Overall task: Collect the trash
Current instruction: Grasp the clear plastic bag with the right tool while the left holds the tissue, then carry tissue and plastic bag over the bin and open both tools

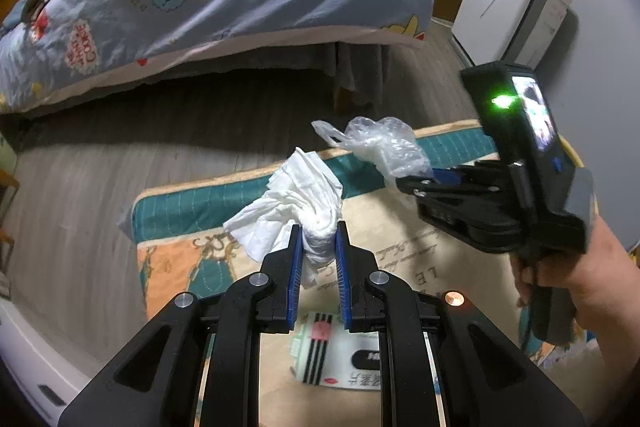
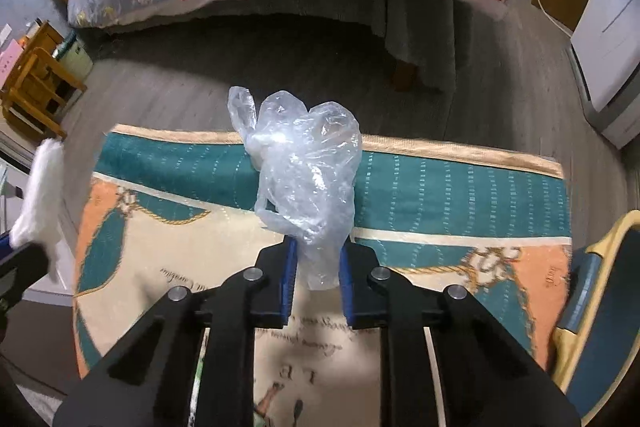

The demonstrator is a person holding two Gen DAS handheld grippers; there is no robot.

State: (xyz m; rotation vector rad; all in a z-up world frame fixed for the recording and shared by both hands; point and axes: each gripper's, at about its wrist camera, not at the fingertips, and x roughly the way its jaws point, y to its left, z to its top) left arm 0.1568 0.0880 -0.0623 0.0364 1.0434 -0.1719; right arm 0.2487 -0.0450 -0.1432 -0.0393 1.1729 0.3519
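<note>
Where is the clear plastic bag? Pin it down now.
The clear plastic bag is pinched in the right hand-held gripper, held above the patterned rug, right of the white tissue.

White packet [image 1: 340, 351] partly hidden behind the left gripper's fingers [image 1: 295, 267]; its print unreadable; rug [image 2: 440, 187] script blurred.

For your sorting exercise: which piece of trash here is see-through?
The crumpled plastic bag in the right tongs; the tissue wad in the left tongs is opaque white.
</note>
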